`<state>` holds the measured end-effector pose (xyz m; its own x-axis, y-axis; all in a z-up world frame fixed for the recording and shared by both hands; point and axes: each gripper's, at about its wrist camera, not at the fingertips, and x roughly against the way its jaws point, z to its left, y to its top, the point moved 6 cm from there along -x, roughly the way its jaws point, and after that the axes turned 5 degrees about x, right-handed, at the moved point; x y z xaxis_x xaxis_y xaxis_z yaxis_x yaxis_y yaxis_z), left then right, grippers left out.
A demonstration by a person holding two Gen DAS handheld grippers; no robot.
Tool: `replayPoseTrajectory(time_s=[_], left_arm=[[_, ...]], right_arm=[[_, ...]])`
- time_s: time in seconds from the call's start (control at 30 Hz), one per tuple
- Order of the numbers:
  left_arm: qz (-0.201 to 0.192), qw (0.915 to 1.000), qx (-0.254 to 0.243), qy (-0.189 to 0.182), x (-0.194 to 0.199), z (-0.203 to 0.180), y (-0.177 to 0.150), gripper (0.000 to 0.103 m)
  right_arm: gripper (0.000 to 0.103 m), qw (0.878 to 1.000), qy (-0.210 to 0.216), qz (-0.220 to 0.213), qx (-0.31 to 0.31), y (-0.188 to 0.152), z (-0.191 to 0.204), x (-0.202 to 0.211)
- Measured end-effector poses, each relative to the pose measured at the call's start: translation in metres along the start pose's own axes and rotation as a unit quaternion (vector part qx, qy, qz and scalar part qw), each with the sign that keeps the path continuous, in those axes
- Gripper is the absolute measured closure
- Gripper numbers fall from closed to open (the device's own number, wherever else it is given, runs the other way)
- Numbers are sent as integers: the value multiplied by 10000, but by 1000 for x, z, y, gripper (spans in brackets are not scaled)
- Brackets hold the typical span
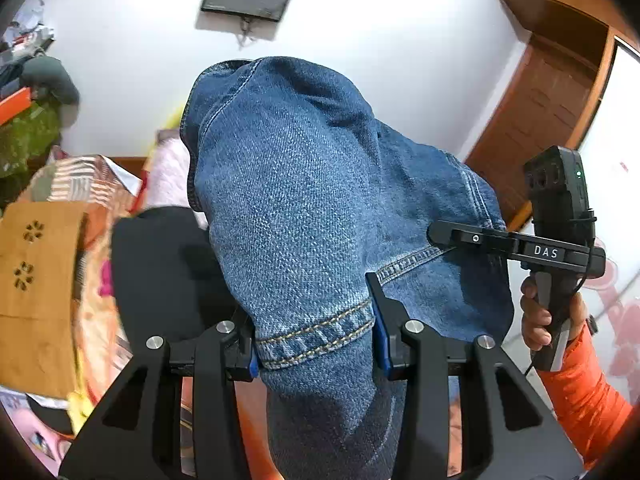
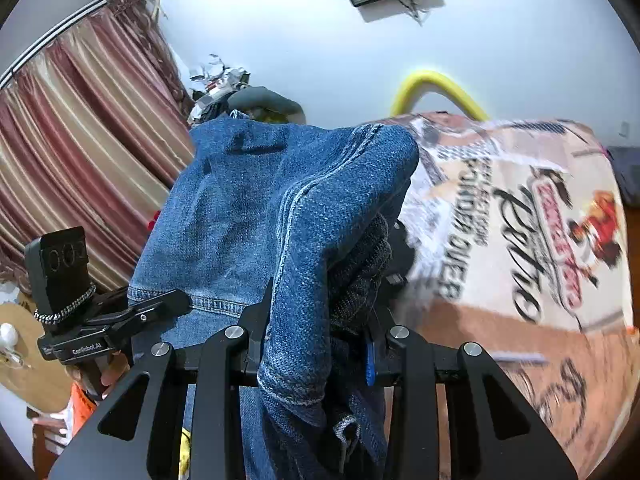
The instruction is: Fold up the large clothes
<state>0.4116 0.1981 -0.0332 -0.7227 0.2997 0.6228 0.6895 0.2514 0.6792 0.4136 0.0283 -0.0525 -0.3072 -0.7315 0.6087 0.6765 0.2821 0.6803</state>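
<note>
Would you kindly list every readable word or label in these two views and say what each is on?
"DAS": white letters on the right gripper, which clamps the denim garment.
"GenRobot.AI": small print on the left gripper.
"Retro": large black script on the printed blanket, seemingly; the other lettering there is too blurred to read.
</note>
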Motion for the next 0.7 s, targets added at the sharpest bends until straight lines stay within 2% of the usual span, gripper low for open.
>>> replayPoseTrajectory(time_s=[0.17,0.27,0.37,0.53,0.6,0.7], left_arm=[[-95,9996,-37,275,-5,48,27,61],[-104,9988,-65,479,-21,79,34,61],[20,9979,17,655,-44,107,36,61],[428,9917,14,1214,-100,156,25,61],[633,9904,275,1199,-121,178,17,60],[832,9884,744,1033,-141,210,6,55]], right_arm=[[73,9999,118,2,32,26,7,-52],[73,9999,104,101,7,34,6,-85],[73,9996,-60,290,-8,38,1,-125],[73,9966,-383,727,-112,36,-21,-198],[73,9945,-547,883,-134,33,-34,-220],[70,9905,-505,1119,-611,24,-56,-238]])
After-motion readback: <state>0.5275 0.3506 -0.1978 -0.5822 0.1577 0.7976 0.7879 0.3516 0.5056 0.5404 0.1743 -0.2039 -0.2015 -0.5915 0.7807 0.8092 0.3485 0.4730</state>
